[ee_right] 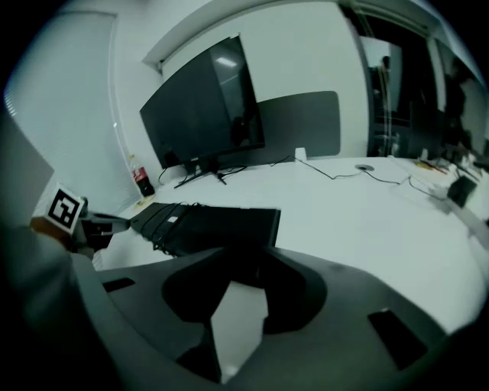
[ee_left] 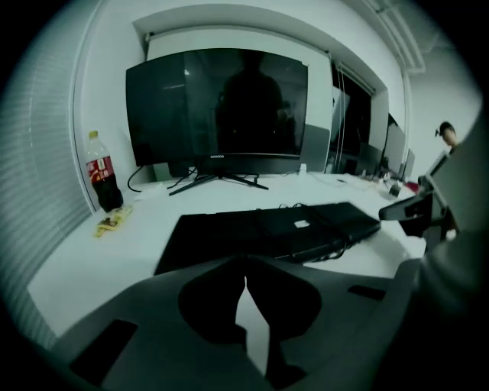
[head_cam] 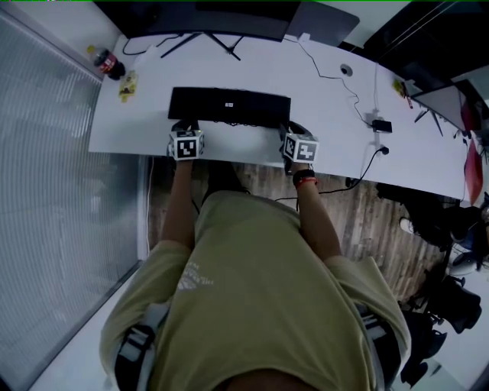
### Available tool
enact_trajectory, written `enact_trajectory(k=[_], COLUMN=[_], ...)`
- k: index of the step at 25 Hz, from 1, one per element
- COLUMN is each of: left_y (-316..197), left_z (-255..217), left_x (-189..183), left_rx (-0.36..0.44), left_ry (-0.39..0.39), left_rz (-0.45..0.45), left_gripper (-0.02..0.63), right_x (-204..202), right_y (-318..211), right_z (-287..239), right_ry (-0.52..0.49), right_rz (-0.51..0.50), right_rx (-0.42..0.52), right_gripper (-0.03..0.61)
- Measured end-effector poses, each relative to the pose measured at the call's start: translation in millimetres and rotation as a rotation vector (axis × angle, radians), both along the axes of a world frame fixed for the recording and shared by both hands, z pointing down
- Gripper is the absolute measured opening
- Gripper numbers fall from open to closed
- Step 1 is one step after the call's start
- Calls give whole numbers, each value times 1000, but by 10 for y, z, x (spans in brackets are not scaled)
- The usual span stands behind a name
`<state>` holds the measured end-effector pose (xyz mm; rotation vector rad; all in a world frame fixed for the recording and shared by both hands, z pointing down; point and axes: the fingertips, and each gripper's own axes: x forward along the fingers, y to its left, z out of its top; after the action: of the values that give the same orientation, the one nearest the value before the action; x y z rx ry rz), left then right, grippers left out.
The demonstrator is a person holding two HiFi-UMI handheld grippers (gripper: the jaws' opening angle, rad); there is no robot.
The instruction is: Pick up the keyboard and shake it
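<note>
A black keyboard [head_cam: 229, 105] lies flat on the white desk [head_cam: 252, 164], with a small white label and a thin cable on its upper side. My left gripper [head_cam: 186, 126] is at its near left corner. In the left gripper view the keyboard [ee_left: 267, 233] lies just past my left gripper [ee_left: 244, 278], whose jaws meet tip to tip with nothing seen between them. My right gripper [head_cam: 289, 130] is at the near right corner. In the right gripper view my right gripper [ee_right: 247, 284] has a gap between its jaws, bare desk showing through, right below the keyboard [ee_right: 214, 224].
A large dark monitor [head_cam: 214, 15] stands behind the keyboard. A cola bottle [head_cam: 109, 64] and a yellow wrapper [head_cam: 127, 88] sit at the desk's far left. Cables and a black adapter [head_cam: 382, 126] lie to the right. The person stands against the desk's near edge.
</note>
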<state>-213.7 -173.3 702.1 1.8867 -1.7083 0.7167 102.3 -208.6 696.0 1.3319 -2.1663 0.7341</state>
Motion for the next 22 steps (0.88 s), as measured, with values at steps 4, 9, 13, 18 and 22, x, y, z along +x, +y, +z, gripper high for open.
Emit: enact_trajectory(k=[4, 9, 13, 18, 22], left_y=[44, 162, 140, 110, 101], left_z=[112, 190, 130, -129, -377], left_x=[121, 132, 144, 229, 267], left_rx=[-27, -54, -26, 38, 103], left_ry=[7, 42, 45, 75, 80], left_rz=[41, 50, 56, 60, 47], left_gripper=[21, 21, 21, 21, 21], right_x=[22, 11, -18, -121, -243], right_y=[-9, -10, -9, 2, 5], right_z=[113, 101, 66, -129, -435], right_ry=[-44, -41, -33, -57, -79], right_rz=[55, 61, 52, 23, -17], right_rx=[-10, 6, 12, 53, 122], right_gripper=[118, 118, 122, 123, 110])
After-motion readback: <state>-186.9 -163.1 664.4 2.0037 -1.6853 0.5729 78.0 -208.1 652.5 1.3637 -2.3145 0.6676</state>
